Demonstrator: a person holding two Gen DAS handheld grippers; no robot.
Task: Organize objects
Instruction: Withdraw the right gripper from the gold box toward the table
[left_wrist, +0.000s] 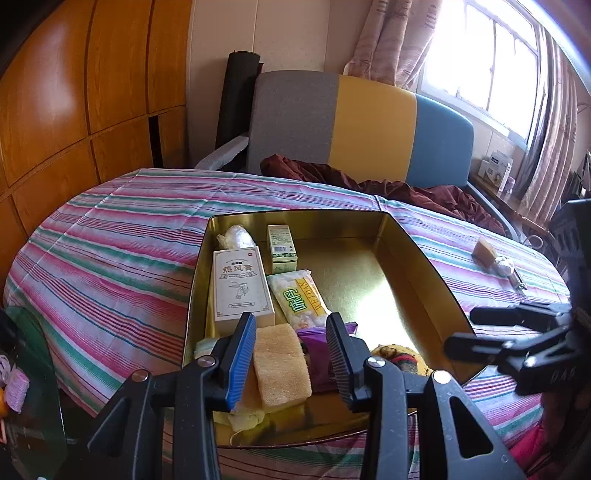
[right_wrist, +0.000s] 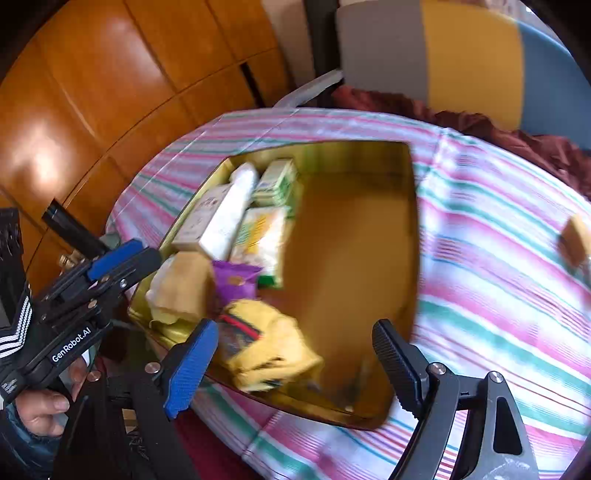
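Observation:
A gold tin tray (left_wrist: 413, 258) sits on the striped tablecloth; it also shows in the right wrist view (right_wrist: 351, 240). It holds a white box (left_wrist: 240, 288), a green box (left_wrist: 281, 248), a snack bag (left_wrist: 299, 299), a foil lump (left_wrist: 236, 236), a purple packet (left_wrist: 317, 354), a yellow sponge (left_wrist: 280, 365) and a yellow cloth item (right_wrist: 266, 350). My left gripper (left_wrist: 291, 354) is open, its jaws on either side of the sponge near the tray's near edge. My right gripper (right_wrist: 295, 362) is open and empty above the tray's near end, over the yellow cloth item.
A tan block (left_wrist: 484, 250) and a foil-wrapped thing (left_wrist: 505, 266) lie on the tablecloth (left_wrist: 110, 251) right of the tray. A grey, yellow and blue sofa (left_wrist: 369, 125) with a maroon cloth stands behind. Wooden cabinets (left_wrist: 74, 92) are at the left.

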